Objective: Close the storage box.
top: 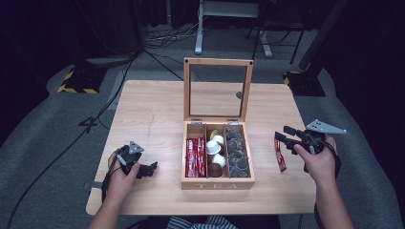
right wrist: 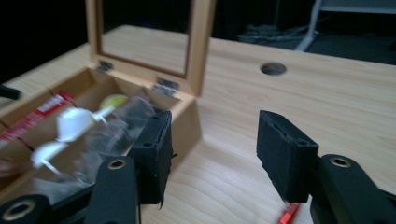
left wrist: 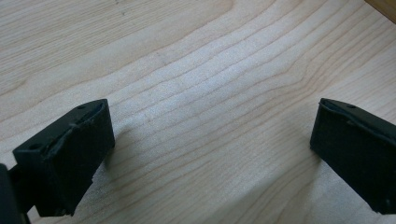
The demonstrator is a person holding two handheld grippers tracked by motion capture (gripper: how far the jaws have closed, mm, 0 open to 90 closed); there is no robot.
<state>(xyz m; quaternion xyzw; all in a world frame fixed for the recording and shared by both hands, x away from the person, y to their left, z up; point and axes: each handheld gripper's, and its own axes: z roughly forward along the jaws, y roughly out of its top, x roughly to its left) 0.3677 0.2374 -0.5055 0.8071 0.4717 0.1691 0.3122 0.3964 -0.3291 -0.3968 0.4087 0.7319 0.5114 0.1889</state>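
Right gripper [top: 282,134]: held above the table's right side, beside the tea box; jaws apart with nothing between them.
Red sachet [top: 280,155]: laid flat on the table [top: 153,109] just under the right gripper, close to the box's right wall; its red tip is seen at the bottom edge of the right gripper view.
Left gripper [top: 149,169]: rested low on the table, left of the box; jaws spread wide over bare wood.
Tea box [top: 217,184]: lid [top: 218,62] stood upright; red sachets are kept in the left compartment, white and brown capsules in the middle, dark capsules in the right.
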